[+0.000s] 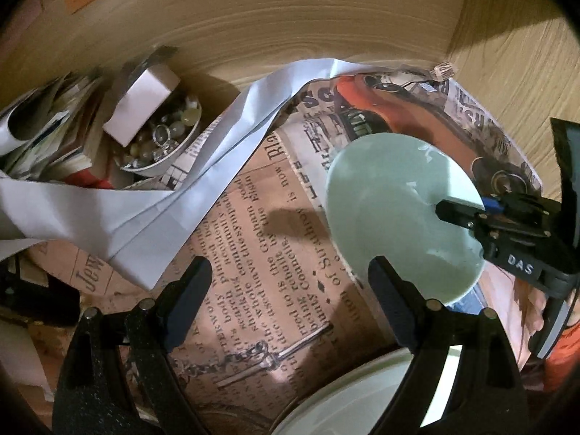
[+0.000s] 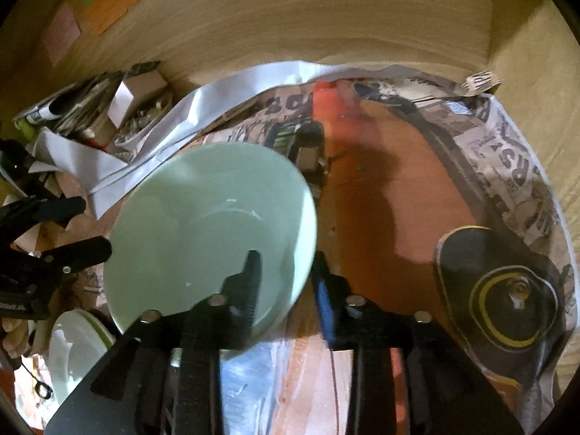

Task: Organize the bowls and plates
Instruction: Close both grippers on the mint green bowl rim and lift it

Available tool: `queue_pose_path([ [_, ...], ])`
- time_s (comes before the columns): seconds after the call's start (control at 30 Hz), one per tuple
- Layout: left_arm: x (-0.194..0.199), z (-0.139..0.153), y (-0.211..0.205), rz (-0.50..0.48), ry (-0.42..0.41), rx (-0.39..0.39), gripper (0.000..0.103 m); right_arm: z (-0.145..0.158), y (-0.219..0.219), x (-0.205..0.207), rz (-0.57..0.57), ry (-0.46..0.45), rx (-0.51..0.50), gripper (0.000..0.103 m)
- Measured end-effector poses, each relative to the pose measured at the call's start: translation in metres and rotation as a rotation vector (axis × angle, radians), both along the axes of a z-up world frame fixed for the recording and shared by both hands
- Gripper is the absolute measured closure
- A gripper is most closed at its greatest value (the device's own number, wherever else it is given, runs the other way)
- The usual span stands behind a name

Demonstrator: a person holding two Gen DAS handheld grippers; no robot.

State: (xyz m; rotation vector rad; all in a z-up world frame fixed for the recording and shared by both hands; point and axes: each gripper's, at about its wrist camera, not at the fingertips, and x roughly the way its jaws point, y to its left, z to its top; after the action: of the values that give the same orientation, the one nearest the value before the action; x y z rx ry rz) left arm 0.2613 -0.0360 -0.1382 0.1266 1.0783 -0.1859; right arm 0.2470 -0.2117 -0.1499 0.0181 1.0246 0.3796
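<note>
A pale green bowl (image 2: 203,224) lies on the newspaper lining (image 1: 253,253) of a wooden compartment. My right gripper (image 2: 286,272) straddles the bowl's near rim, one finger inside and the blue-padded finger (image 2: 322,301) outside. A gap shows at the rim, so it is open. In the left wrist view the bowl (image 1: 391,210) is at right, with the right gripper (image 1: 464,206) reaching over its far edge. My left gripper (image 1: 290,282) stands wide open over the newspaper just left of the bowl, holding nothing. A white plate with a green rim (image 1: 344,402) lies below it, also in the right wrist view (image 2: 72,351).
A small dish of beads with a white box on it (image 1: 159,134) and a stack of papers (image 1: 47,123) fill the back left corner. A loose white sheet (image 1: 145,217) lies across the lining. Wooden walls (image 1: 290,18) close the back and right.
</note>
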Motion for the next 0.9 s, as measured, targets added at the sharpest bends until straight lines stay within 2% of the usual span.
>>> queue_pose_path([
  [0.07,0.003,-0.001,-0.004,-0.008,0.007,-0.002,0.023,0.004,-0.004,0.000,-0.020,-0.015,0.014,0.063],
  [0.2,0.014,-0.010,-0.015,-0.033,0.058,-0.017,0.040,0.000,-0.004,0.002,-0.013,0.011,0.044,0.063],
  [0.23,0.015,-0.013,-0.017,-0.036,0.070,-0.020,0.048,-0.001,-0.003,0.002,-0.012,0.017,0.043,0.063],
  [0.27,0.018,-0.017,-0.020,-0.045,0.090,-0.025,0.057,-0.002,-0.003,0.001,-0.013,0.019,0.042,0.064],
  [0.3,0.020,-0.020,-0.023,-0.061,0.108,-0.032,0.060,-0.003,-0.003,0.001,-0.018,0.017,0.045,0.066],
  [0.4,0.024,-0.023,-0.027,-0.074,0.112,-0.043,0.072,-0.002,-0.001,-0.001,0.000,0.022,0.085,0.080],
  [0.47,0.025,-0.022,-0.029,-0.085,0.105,-0.038,0.089,0.001,0.002,-0.003,-0.005,0.011,0.074,0.081],
  [0.73,0.018,-0.018,-0.028,-0.078,0.057,-0.007,0.089,0.007,0.005,-0.009,-0.013,-0.010,0.073,0.085],
  [0.9,0.003,0.002,-0.018,-0.066,-0.011,-0.012,0.089,0.027,0.012,-0.022,-0.009,-0.066,0.068,0.086],
])
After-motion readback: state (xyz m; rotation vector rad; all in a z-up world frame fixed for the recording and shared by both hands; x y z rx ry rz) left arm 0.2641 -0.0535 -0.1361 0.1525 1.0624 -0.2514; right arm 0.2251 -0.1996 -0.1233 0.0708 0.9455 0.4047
